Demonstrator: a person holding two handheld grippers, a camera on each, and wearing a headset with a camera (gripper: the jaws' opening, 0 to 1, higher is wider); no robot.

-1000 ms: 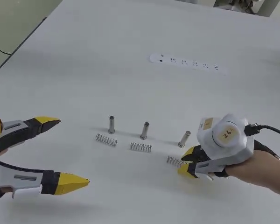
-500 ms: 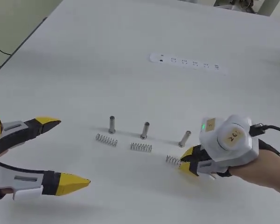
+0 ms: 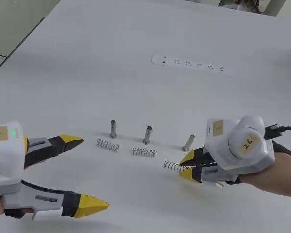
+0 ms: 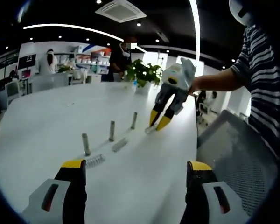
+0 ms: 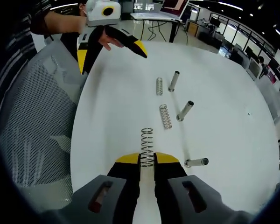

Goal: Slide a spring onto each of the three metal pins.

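Three short metal pins stand in a row on the white table: the left pin [image 3: 113, 128], the middle pin [image 3: 148, 134] and the right pin [image 3: 188, 142], which leans. Two loose springs [image 3: 107, 145] [image 3: 143, 152] lie in front of the left and middle pins. My right gripper [image 3: 186, 166] [image 5: 147, 159] is shut on one end of a third spring [image 3: 172, 166] [image 5: 147, 142], which sticks out forward from the jaws, just in front of the right pin [image 5: 196, 162]. My left gripper [image 3: 85, 174] [image 4: 136, 165] stands open and holds nothing, near the table's front left.
A white power strip [image 3: 189, 63] lies farther back on the table. A mesh chair back [image 5: 32, 121] sits beside the table's near edge. The left gripper view shows the right gripper [image 4: 161, 122] beyond the pins.
My right gripper has shifted a little to the left with the spring. My left gripper has come further forward. The pins and the two loose springs have stayed put.
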